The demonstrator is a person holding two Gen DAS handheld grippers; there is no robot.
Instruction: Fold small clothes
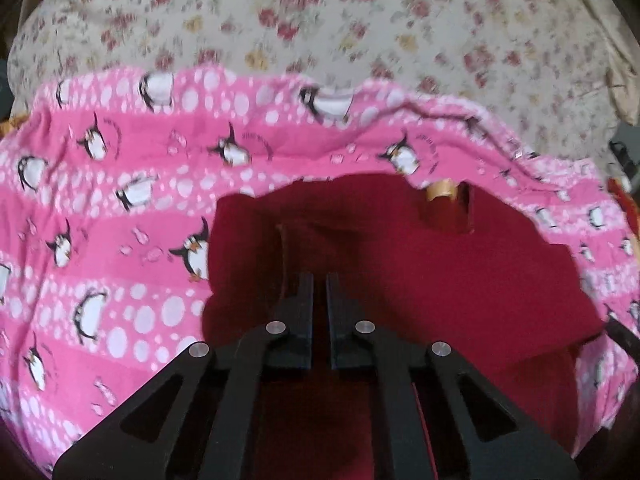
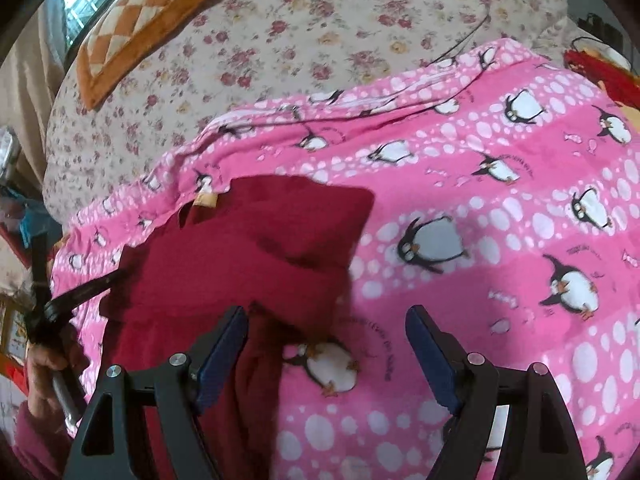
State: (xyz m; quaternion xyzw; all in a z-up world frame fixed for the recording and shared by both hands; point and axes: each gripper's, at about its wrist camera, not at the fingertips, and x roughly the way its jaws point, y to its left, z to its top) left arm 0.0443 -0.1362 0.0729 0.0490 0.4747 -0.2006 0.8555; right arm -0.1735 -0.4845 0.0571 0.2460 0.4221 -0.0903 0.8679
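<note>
A small dark red garment [image 1: 400,264] lies rumpled on a pink penguin-print blanket [image 1: 120,208]. A yellowish tag [image 1: 440,192] shows at its far edge. My left gripper [image 1: 320,280] hangs low over the garment with its black fingers almost together. I see no cloth pinched between them. In the right wrist view the same garment [image 2: 240,248] lies at centre left, and the left gripper's dark tips [image 2: 108,280] meet its left edge. My right gripper [image 2: 326,314] stands wide open over the garment's near right edge and the blanket [image 2: 500,220]. Its blue pads [image 2: 224,352] hold nothing.
A floral bedsheet [image 2: 280,32] stretches behind the blanket. An orange and white chequered cushion [image 2: 148,28] lies at the back left, by a window. Red fabric [image 2: 600,76] sits at the far right edge. A hand [image 2: 48,360] in a dark red sleeve holds the left gripper.
</note>
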